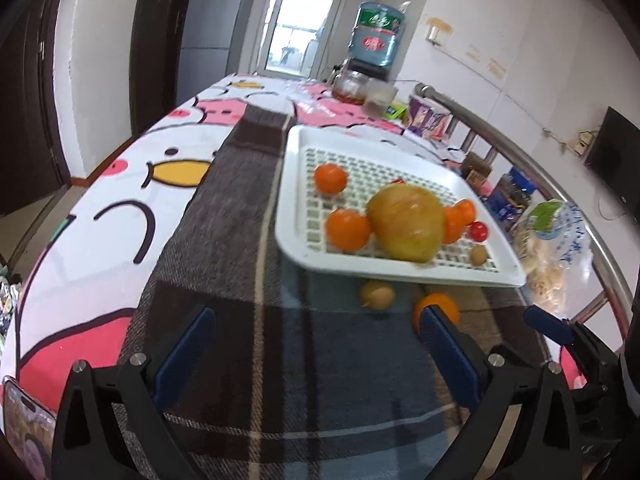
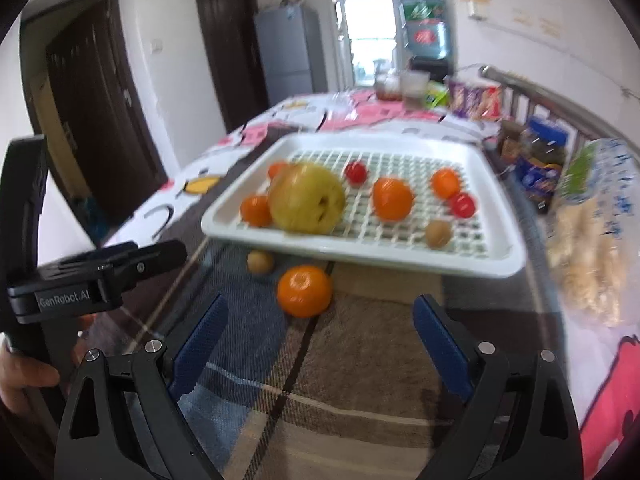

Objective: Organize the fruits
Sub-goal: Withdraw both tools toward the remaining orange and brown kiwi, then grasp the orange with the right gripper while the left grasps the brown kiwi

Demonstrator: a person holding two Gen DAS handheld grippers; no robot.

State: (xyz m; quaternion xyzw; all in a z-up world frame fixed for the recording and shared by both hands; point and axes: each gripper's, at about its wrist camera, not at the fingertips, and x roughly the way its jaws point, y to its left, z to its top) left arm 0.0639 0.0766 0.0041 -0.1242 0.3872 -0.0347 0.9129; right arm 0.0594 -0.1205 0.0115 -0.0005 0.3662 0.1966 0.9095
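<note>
A white slotted tray (image 1: 296,200) (image 2: 360,258) stands on the checked cloth. It holds a big yellow-green apple (image 1: 406,226) (image 2: 306,198), several oranges, two red tomatoes and a small brown fruit (image 2: 438,233). In front of the tray, on the cloth, lie one orange (image 2: 305,290) (image 1: 438,306) and another small brown fruit (image 2: 260,261) (image 1: 378,295). My left gripper (image 1: 320,332) is open and empty; the loose orange peeks from behind its right finger. My right gripper (image 2: 320,320) is open too, with the loose orange just beyond its fingertips. Both views are blurred.
A metal rail (image 1: 500,136) runs along the table's right side, lined with snack packets and a bag of food (image 2: 588,248). A glass teapot (image 1: 350,86) and a water jug (image 1: 378,34) stand at the far end. A phone (image 1: 24,432) lies at the near left.
</note>
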